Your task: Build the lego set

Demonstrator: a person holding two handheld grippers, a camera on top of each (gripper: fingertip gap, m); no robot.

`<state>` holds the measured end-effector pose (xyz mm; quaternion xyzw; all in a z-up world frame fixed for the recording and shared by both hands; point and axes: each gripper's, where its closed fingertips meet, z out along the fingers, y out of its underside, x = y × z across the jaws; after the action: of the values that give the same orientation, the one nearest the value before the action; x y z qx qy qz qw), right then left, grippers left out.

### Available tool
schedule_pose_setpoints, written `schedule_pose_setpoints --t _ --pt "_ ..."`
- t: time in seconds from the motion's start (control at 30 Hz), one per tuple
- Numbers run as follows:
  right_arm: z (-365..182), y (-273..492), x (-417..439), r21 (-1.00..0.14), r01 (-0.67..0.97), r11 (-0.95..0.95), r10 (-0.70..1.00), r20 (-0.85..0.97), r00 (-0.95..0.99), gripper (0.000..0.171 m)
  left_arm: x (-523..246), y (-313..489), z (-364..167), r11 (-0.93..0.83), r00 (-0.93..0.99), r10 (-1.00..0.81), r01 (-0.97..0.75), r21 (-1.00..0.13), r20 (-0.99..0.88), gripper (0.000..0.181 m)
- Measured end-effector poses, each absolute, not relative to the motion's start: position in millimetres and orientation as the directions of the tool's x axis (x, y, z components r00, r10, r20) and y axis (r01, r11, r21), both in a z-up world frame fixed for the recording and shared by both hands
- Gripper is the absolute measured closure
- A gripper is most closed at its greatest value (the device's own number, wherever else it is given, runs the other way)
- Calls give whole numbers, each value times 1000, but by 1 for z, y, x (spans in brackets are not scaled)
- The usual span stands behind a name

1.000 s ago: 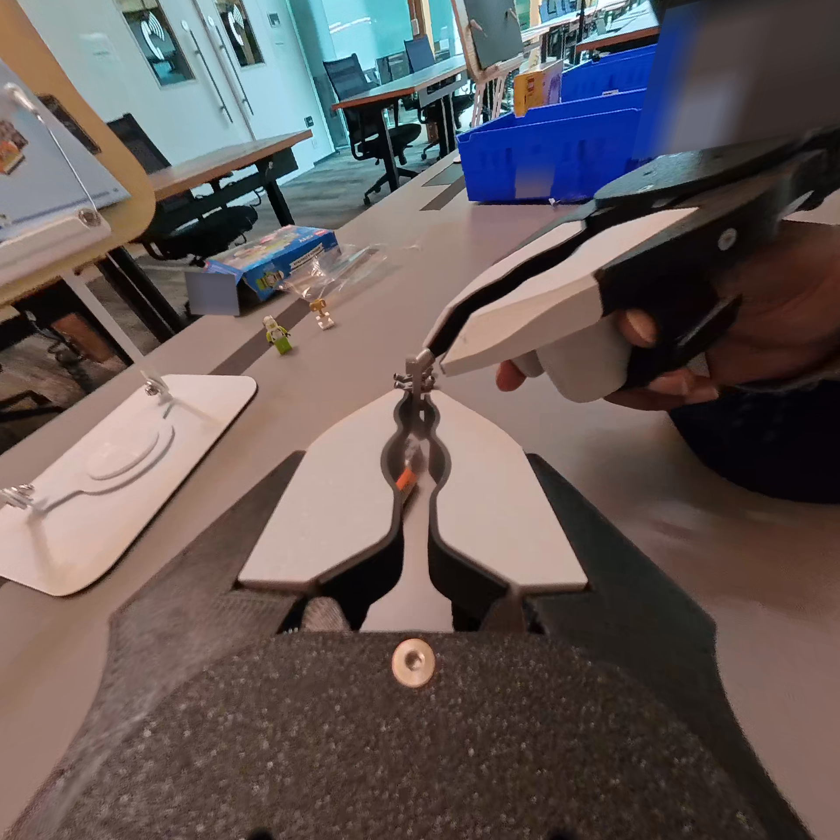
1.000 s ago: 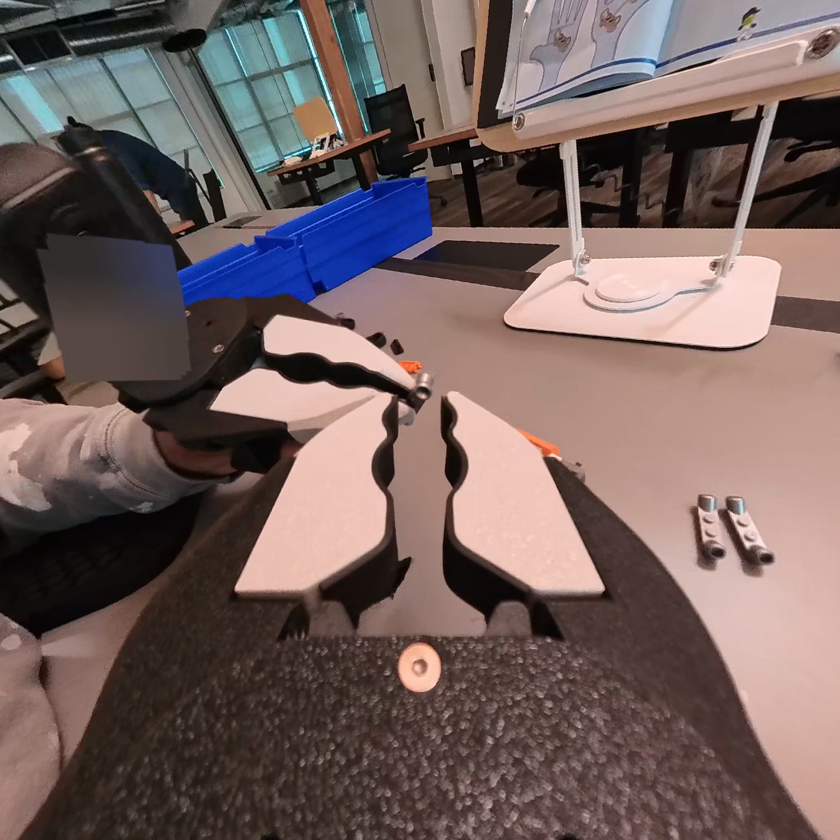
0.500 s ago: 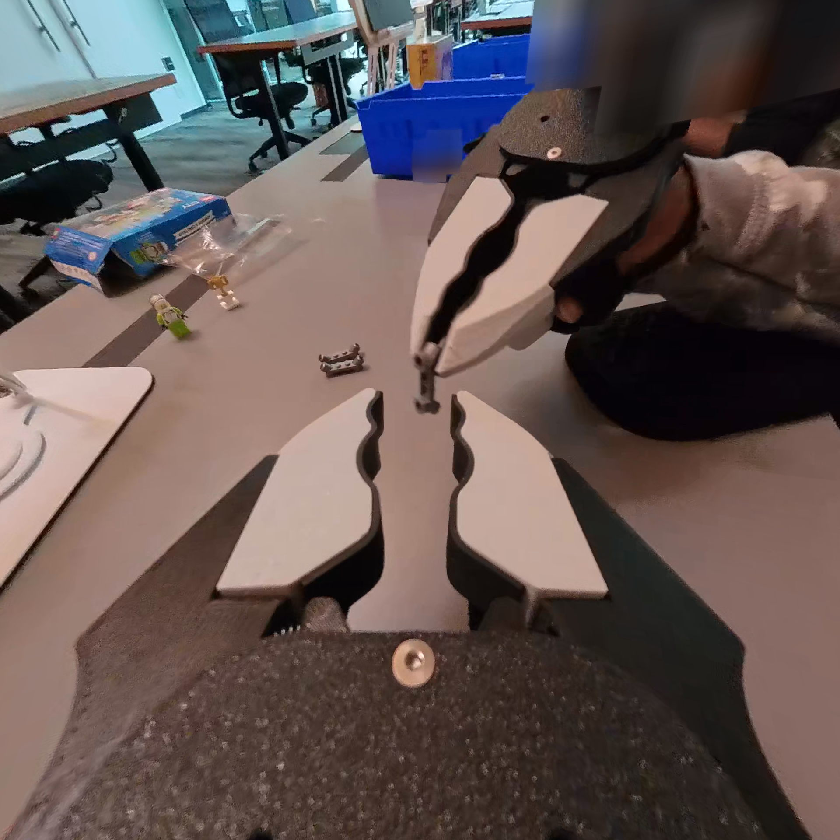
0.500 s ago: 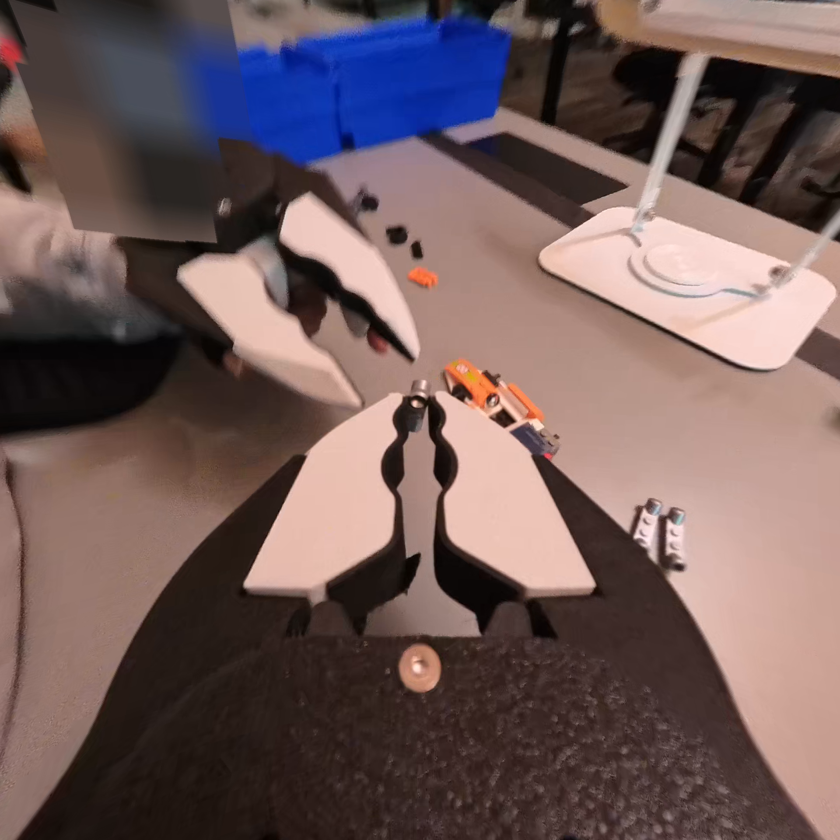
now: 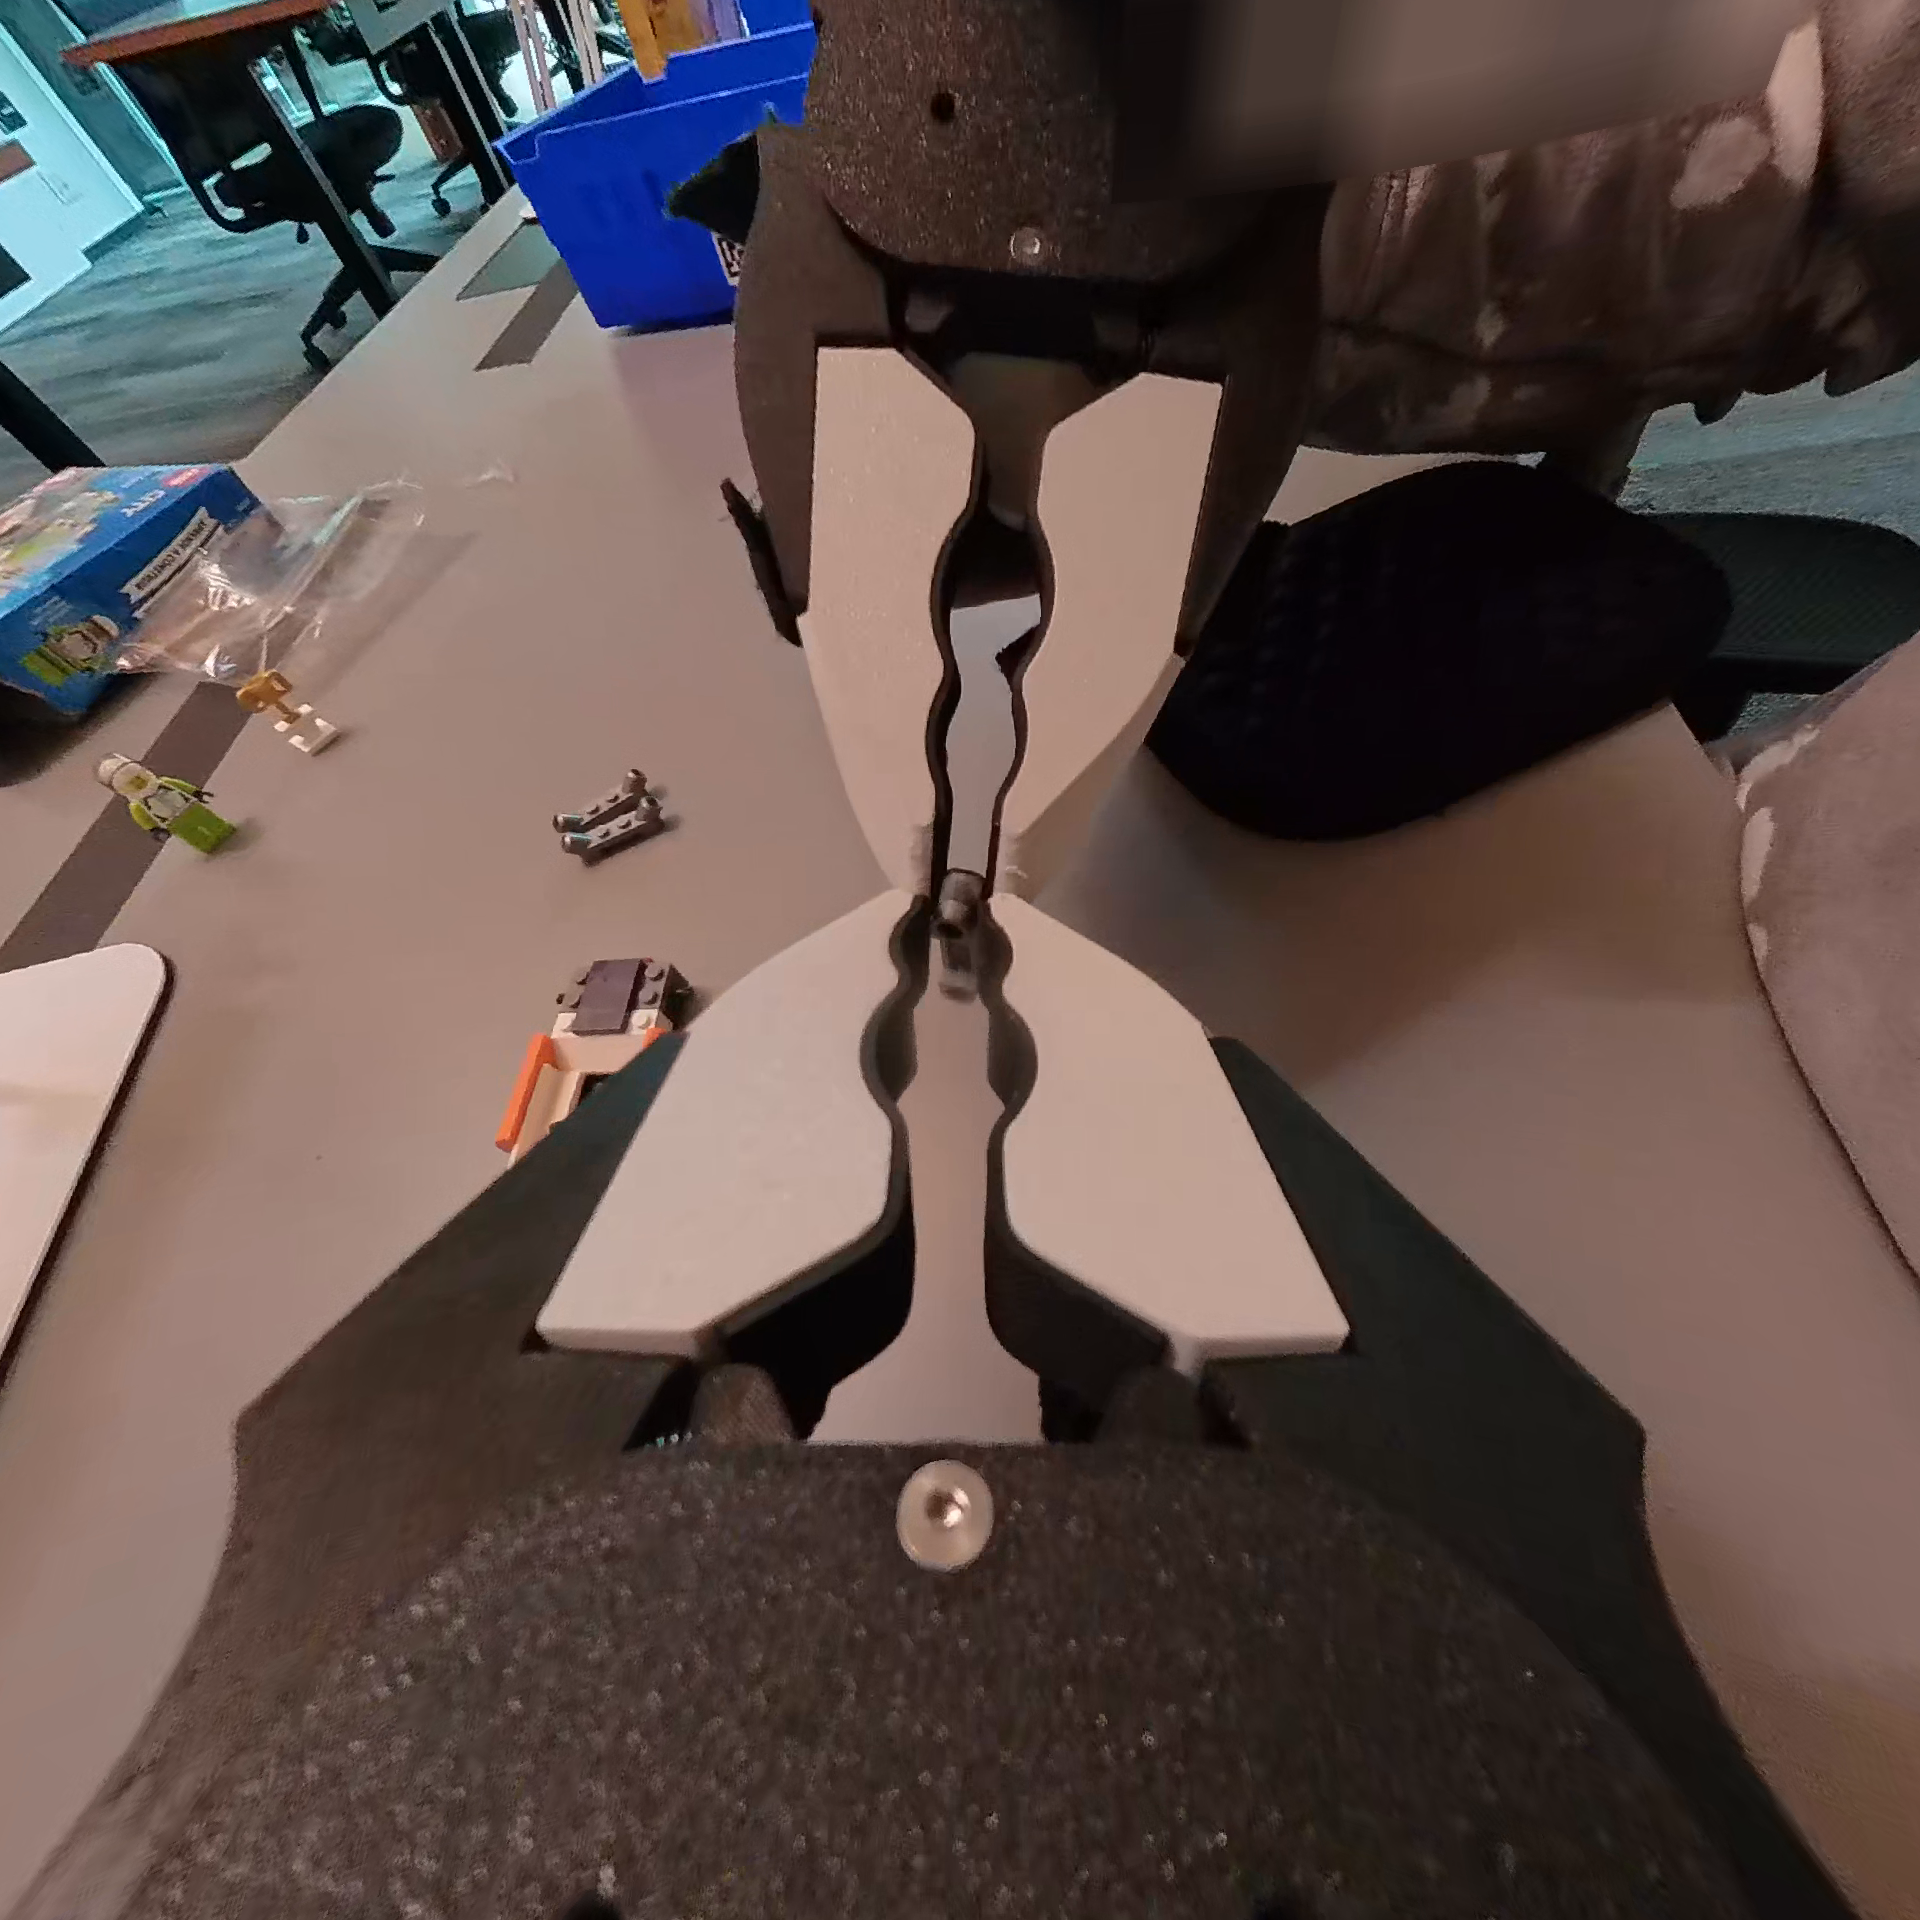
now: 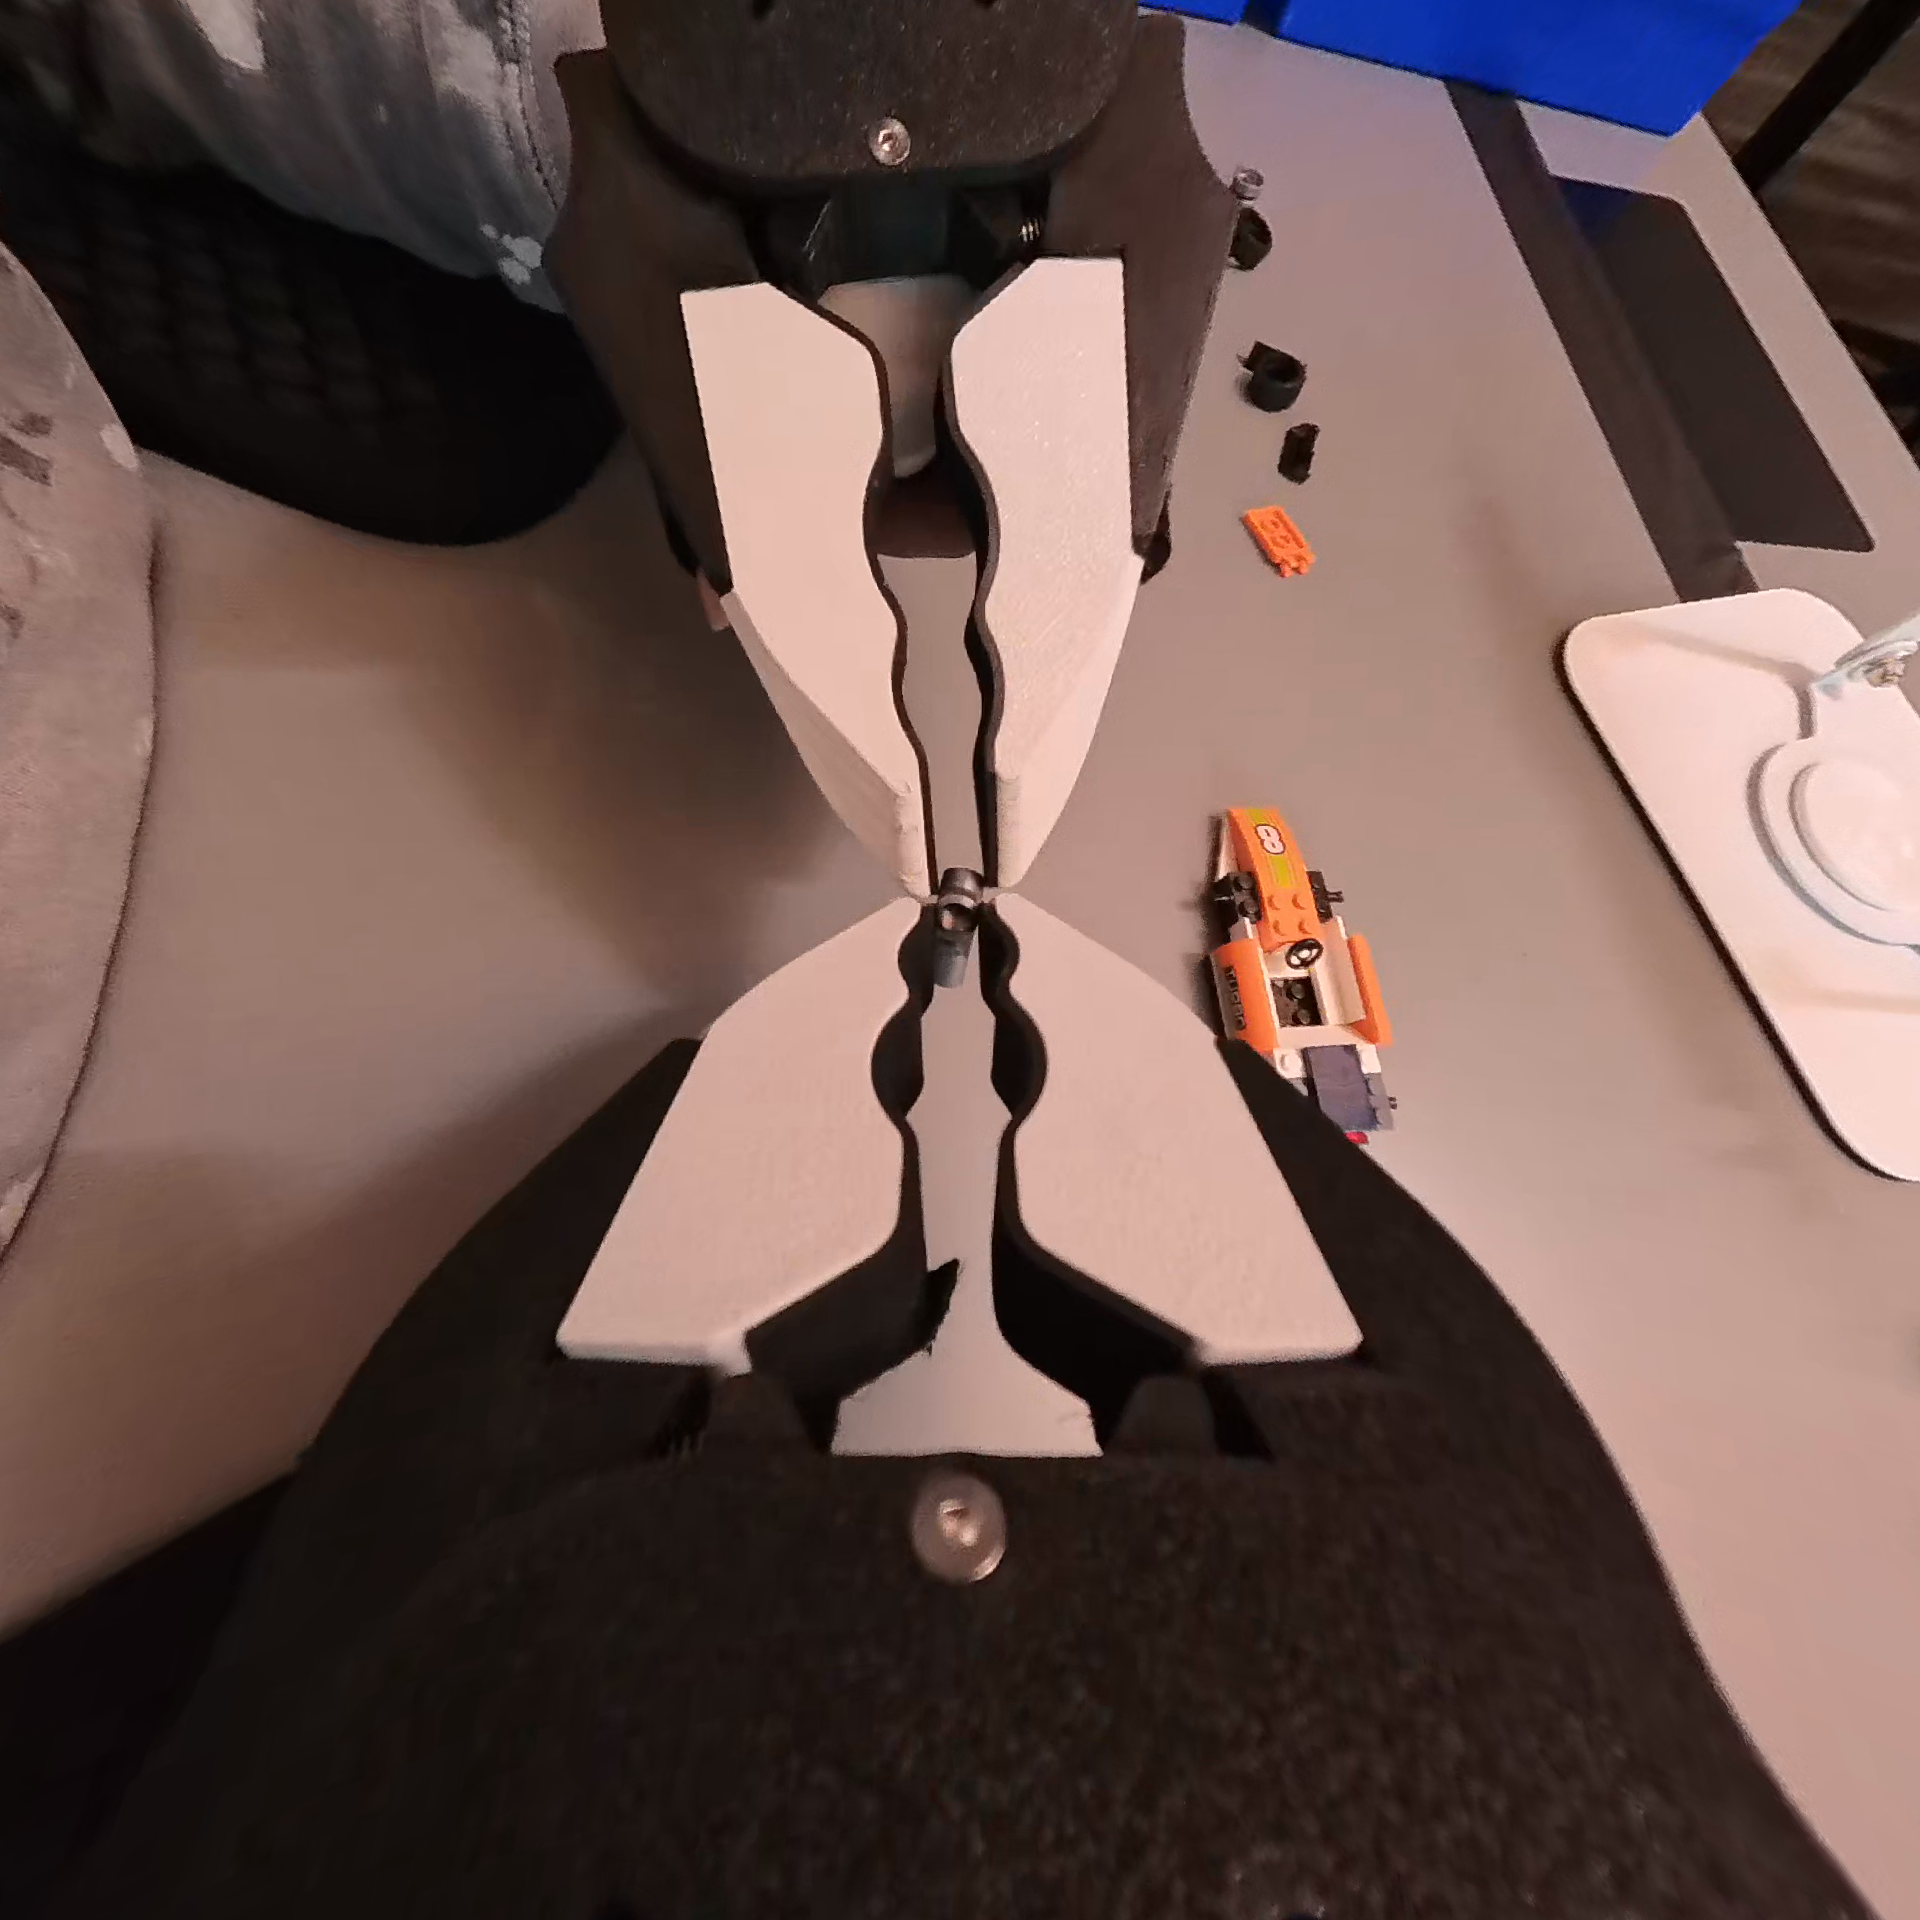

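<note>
**Grey pin held tip to tip**

Grey pin piece (image 5: pixel 954 925) sits between both grippers over the table (image 5: pixel 520 623): we have left gripper (image 5: pixel 951 935) and right gripper (image 6: pixel 956 925) both clamped on it. Orange car (image 6: pixel 1288 956) is part-built. 2 grey plates (image 5: pixel 611 817) and loose bits (image 6: pixel 1280 538) remain. Table edge is close by the operator; open room lies ahead.

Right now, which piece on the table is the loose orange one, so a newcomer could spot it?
Start at the white stand base on the grey table. Beyond the part-built orange car lies a small flat orange plate, the only orange among black bits.
</note>
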<state>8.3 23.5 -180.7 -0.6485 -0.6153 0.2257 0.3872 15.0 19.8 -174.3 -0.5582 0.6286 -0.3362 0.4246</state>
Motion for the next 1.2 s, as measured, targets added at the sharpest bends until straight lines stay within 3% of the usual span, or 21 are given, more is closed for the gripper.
schedule_pose_setpoints --t 0.17,0.33,0.5,0.67,0.73,0.87,0.97,1.1,1.2 --pt "-175 23 8 -797 601 57 971 185 153 163 15 20 -167 151 -14 -988 -376 -914 -157 174" --pt "-156 28 9 -868 495 30 959 165 230 155 5 26 -140 -75 -40 -996 -133 -988 81 175" --pt "-152 28 8 -911 412 -1 952 126 281 152 -5 30 -119 -249 -128 -962 48 -967 241 175" --pt "-144 23 -1 -943 333 -13 950 93 299 153 -2 27 -121 -266 -154 -955 56 -962 255 175" --pt "-145 23 -2 -941 339 -16 947 95 307 161 0 24 -123 -259 -157 -956 46 -965 250 175" --pt "-152 27 4 -926 365 -94 940 39 340 163 2 29 -130 -235 -100 -968 14 -972 232 175" --pt "-167 50 27 -877 416 -241 881 -18 472 164 2 46 -139 -217 15 -976 -23 -976 217 164" --pt "-202 100 80 -747 428 -509 708 -79 702 164 0 58 -152 -177 104 -980 -89 -980 168 169" --pt "-223 122 102 -617 487 -618 645 -45 763 164 1 58 -159 -164 119 -982 -120 -979 150 169"
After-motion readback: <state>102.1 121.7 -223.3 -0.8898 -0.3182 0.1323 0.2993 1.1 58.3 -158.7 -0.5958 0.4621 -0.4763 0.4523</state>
